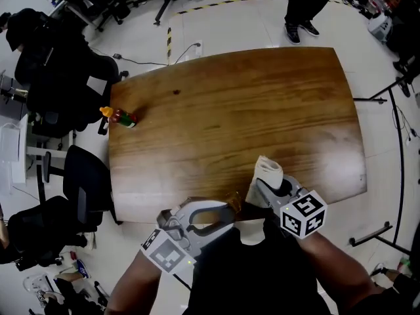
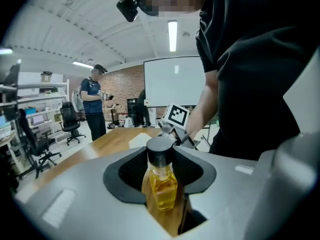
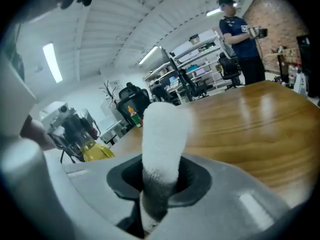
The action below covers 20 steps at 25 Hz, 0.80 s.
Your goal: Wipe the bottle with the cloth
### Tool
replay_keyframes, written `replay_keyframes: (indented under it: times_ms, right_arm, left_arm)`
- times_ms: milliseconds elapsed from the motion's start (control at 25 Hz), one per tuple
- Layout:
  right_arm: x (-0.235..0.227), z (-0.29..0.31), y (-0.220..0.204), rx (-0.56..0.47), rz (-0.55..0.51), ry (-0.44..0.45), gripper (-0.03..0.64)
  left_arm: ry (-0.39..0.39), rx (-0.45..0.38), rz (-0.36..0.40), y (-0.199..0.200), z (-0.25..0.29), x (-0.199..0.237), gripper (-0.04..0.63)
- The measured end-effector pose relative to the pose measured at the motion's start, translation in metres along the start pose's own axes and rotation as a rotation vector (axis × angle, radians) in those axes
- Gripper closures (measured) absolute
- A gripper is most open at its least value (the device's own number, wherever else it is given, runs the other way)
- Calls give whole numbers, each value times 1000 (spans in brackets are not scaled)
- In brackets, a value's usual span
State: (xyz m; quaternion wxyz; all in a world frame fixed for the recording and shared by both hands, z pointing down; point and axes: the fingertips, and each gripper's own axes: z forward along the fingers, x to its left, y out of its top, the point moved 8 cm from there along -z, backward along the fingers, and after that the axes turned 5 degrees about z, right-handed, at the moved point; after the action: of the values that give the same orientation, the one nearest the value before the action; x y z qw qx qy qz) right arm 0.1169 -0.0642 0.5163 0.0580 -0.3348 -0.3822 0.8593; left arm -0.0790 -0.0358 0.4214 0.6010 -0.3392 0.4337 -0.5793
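Wooden table [image 1: 262,110]; amber, black-capped bottle [image 2: 161,184]

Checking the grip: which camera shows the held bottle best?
Left gripper view: the bottle sits centred between its jaws, cap and yellow body clear. Head view shows just an amber sliver; right gripper view shows it small, leftward.

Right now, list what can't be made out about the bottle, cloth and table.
- Base of the bottle: hidden inside the left gripper, left gripper view.
- Lower end of the cloth: buried in the right gripper, right gripper view.
- Label of the small bottle at the table edge: too small, head view.
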Motion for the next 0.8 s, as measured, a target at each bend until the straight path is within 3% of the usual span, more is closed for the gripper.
replay_keyframes:
  times_ms: [240, 320, 360, 440, 480, 640, 800]
  right_arm:
    - [4, -58, 9, -113, 153, -64, 541]
    - [8, -70, 10, -132, 163, -85, 541]
    - [8, -74, 10, -137, 163, -90, 541]
    - [7, -79, 11, -140, 163, -90, 541]
    - [6, -81, 12, -140, 163, -86, 541]
    - [4, -75, 17, -124, 161, -58, 541]
    - [3, -63, 25, -90, 144, -26, 541]
  left_arm:
    - [-253, -3, 47, -3, 4, 12, 426]
    - [-284, -1, 32, -5, 6, 11, 411]
    - [-278, -3, 16, -5, 7, 9, 352]
    - [-205, -11, -17, -4, 9, 2, 294]
    - [-129, -17, -34, -3, 10, -2, 291]
    - [265, -30, -148, 4, 10, -18, 340]
    - [469, -72, -273, 16, 23, -27, 354]
